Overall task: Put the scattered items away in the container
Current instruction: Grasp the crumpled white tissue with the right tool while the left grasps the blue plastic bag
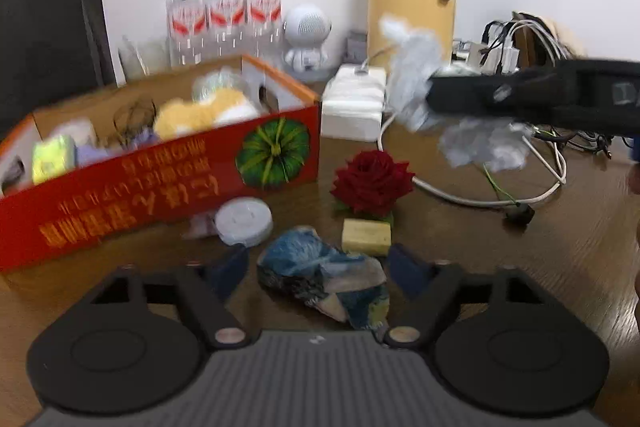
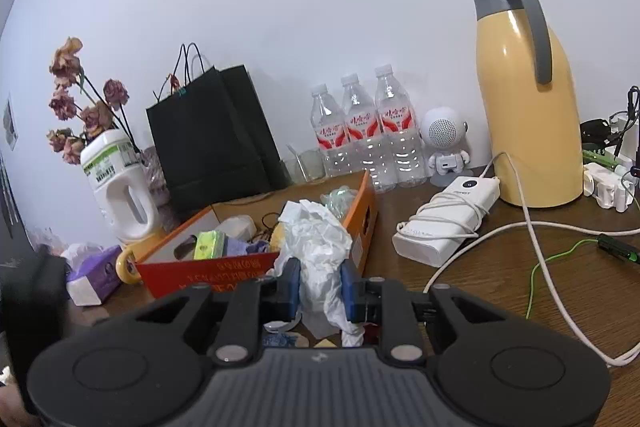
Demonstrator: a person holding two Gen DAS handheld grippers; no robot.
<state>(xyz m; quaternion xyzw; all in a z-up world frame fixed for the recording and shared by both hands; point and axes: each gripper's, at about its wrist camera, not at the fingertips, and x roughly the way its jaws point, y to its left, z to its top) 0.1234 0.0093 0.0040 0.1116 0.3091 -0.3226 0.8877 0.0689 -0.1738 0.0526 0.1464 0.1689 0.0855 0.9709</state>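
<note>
crumpled white paper above red box

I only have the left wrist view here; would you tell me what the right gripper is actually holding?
Observer: The right gripper is shut on the crumpled white tissue.
Operator: Thank you. What sits left of the red box?
Observer: A purple tissue pack lies on the table by the red box.
Operator: Anything behind it?
Observer: A white jug holding dried flowers.
</note>
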